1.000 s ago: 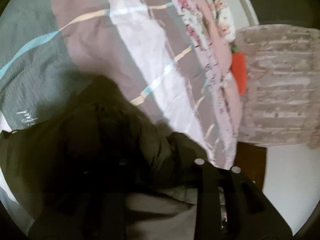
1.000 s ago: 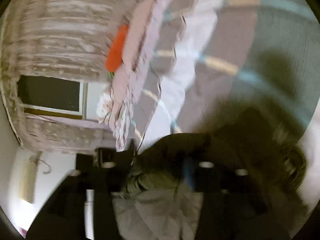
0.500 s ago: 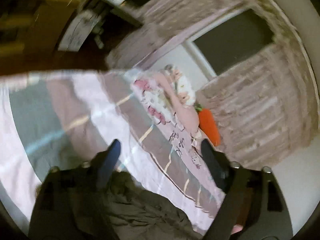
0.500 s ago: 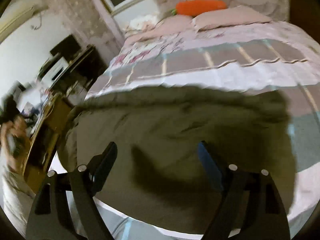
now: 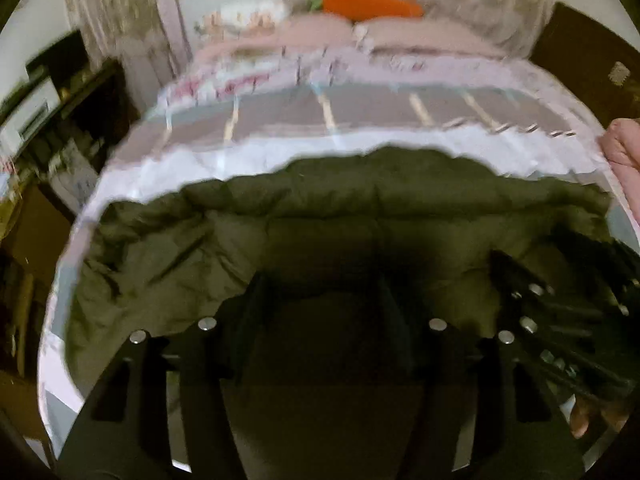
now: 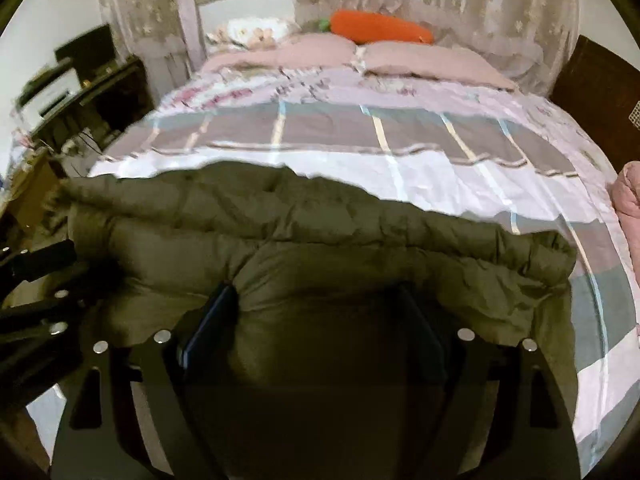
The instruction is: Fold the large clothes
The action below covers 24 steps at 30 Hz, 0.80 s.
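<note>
Beneath both tongs (image 6: 316, 312), olive coat (image 6: 360, 240).

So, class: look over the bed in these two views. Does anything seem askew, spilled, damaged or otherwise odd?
Nothing is spilled or visibly damaged. The olive padded coat lies rumpled across the near part of the checked bedspread, its far edge running slanted rather than square. The only curiosity is an orange carrot-shaped cushion lying behind the pink pillows.

Left black two-finger gripper (image 5: 320, 292) pitched steeply down, jaws closing, nothing visibly pinched between pads. Right black two-finger gripper (image 6: 320, 304) just beside it on its right, same downward pitch, jaws spread wide. Fingertips of right hand (image 5: 592, 420) visible on handle.
</note>
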### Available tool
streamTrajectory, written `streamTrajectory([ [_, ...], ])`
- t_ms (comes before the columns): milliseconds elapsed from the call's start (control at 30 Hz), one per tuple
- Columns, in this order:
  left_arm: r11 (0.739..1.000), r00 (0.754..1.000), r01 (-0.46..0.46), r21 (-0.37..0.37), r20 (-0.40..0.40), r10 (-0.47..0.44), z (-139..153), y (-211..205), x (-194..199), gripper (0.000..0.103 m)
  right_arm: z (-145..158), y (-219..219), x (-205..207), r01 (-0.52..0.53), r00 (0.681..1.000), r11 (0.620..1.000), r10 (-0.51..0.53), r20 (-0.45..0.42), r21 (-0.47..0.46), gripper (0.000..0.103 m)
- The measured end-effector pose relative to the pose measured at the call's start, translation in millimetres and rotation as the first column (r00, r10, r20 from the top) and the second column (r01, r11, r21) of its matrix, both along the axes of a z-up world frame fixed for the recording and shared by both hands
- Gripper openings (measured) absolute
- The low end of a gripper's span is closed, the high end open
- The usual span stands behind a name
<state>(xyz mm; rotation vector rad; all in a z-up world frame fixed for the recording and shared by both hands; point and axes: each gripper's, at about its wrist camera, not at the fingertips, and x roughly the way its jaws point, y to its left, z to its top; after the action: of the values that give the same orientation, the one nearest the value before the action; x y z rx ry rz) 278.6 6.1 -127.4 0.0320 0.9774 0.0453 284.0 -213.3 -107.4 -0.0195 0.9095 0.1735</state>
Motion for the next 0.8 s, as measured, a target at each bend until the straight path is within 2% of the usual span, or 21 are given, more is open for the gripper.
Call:
streamTrajectory([
  [67, 0.996, 0.996, -0.055, -0.069, -0.069, 0.051, -19, 12, 15, 0.064, -15, 1, 8, -0.003, 1.0, 1.0, 0.003, -0.029, -0.008, 0.083],
  [100, 0.995, 0.994, -0.069, -0.068, -0.093, 0.062, -27, 12, 20, 0.064, -21, 4, 9, 0.0, 0.999, 1.0, -0.001, -0.038, -0.026, 0.084],
  [200, 0.996, 0.993, -0.054, 0.071, -0.099, 0.061, -43, -7, 24, 0.065, -33, 15, 13, -0.004, 0.999, 0.995, -0.001, -0.055, -0.102, 0.085],
  [267, 0.993, 0.991, -0.061, 0.098, -0.109, 0.072, -52, -11, 25, 0.065, -41, 13, 15, 0.0, 0.997, 0.995, -0.007, -0.071, -0.101, 0.085],
  [333, 0.996, 0.989, -0.075, 0.05, -0.122, 0.081, -52, -6, 26, 0.064, -43, 11, 18, -0.005, 0.996, 0.996, -0.002, -0.086, -0.085, 0.085],
  [367, 0.996, 0.99, -0.086, 0.002, -0.114, 0.086, -48, 1, 25, 0.064, -38, 6, 18, 0.001, 0.997, 0.998, -0.006, -0.08, -0.059, 0.084],
  [433, 0.992, 0.992, -0.108, -0.067, -0.07, 0.104, -34, 14, 19, 0.064, -23, -16, 19, 0.091, 0.995, 0.996, -0.09, -0.032, 0.008, 0.082],
  [467, 0.99, 0.992, -0.125, -0.072, -0.034, 0.123, -27, 21, 18, 0.064, -17, -27, 20, 0.136, 0.991, 0.99, -0.136, -0.015, 0.027, 0.081],
  [533, 0.985, 0.986, -0.161, -0.055, 0.027, 0.163, -19, 32, 18, 0.064, -7, -66, 22, 0.265, 0.964, 0.963, -0.265, 0.01, 0.05, 0.081],
  [600, 0.973, 0.971, -0.227, -0.039, 0.067, 0.229, -12, 52, 16, 0.066, -12, -99, 25, 0.355, 0.935, 0.934, -0.354, -0.029, 0.041, 0.081],
  [633, 0.964, 0.962, -0.262, -0.036, 0.065, 0.264, -12, 63, 17, 0.067, -20, -118, 25, 0.399, 0.917, 0.916, -0.396, -0.052, 0.038, 0.081],
  [700, 0.946, 0.946, -0.321, -0.051, 0.022, 0.323, -24, 90, 21, 0.077, -33, -141, 21, 0.445, 0.894, 0.895, -0.44, -0.089, 0.046, 0.081],
  [733, 0.937, 0.94, -0.339, -0.082, -0.003, 0.34, -34, 105, 22, 0.087, -41, -152, 20, 0.47, 0.88, 0.882, -0.463, -0.107, 0.045, 0.081],
  [800, 0.92, 0.925, -0.381, -0.092, -0.026, 0.38, -45, 125, 24, 0.088, -49, -161, 17, 0.495, 0.865, 0.868, -0.486, -0.123, 0.048, 0.082],
])
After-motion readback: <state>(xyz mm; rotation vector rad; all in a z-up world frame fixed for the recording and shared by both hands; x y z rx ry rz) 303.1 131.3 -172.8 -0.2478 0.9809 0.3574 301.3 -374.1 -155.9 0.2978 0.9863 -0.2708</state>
